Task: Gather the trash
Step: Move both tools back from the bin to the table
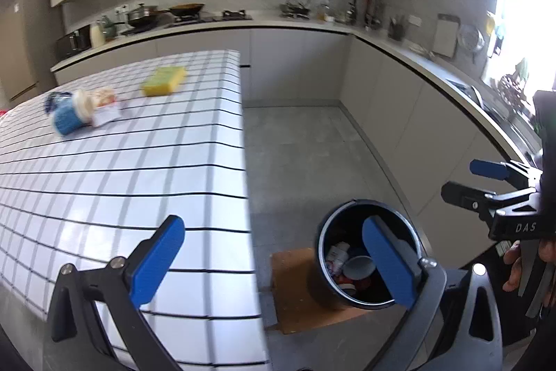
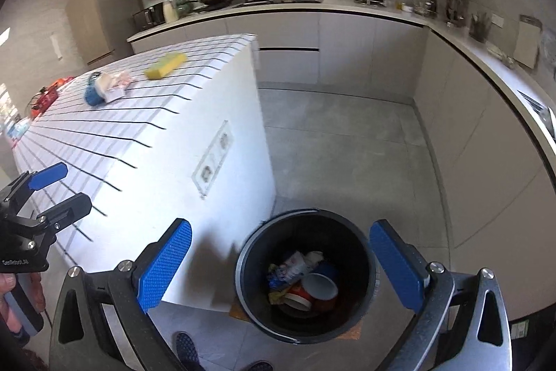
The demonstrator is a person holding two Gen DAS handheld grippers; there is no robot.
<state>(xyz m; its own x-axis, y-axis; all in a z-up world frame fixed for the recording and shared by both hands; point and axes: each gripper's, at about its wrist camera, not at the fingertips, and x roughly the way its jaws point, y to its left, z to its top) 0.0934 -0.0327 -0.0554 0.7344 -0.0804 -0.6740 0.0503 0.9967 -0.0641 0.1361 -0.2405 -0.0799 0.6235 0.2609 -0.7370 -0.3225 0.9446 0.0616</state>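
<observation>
The left tongs (image 1: 274, 263) are held open and empty over the tabletop (image 1: 104, 183) edge, the bin (image 1: 361, 252) lying beneath the right-hand pad. The right tongs (image 2: 279, 270) are held open and empty directly above the bin (image 2: 305, 273), where trash (image 2: 302, 277) is seen.

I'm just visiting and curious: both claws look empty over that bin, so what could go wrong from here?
1. The bin stands on a piece of cardboard close to the counter's edge; a low pass of the right gripper might knock it.
2. The blue cup lies tipped among wrappers; it may roll when grabbed.
3. The yellow sponge sits nearby and might be binned by mistake.
</observation>
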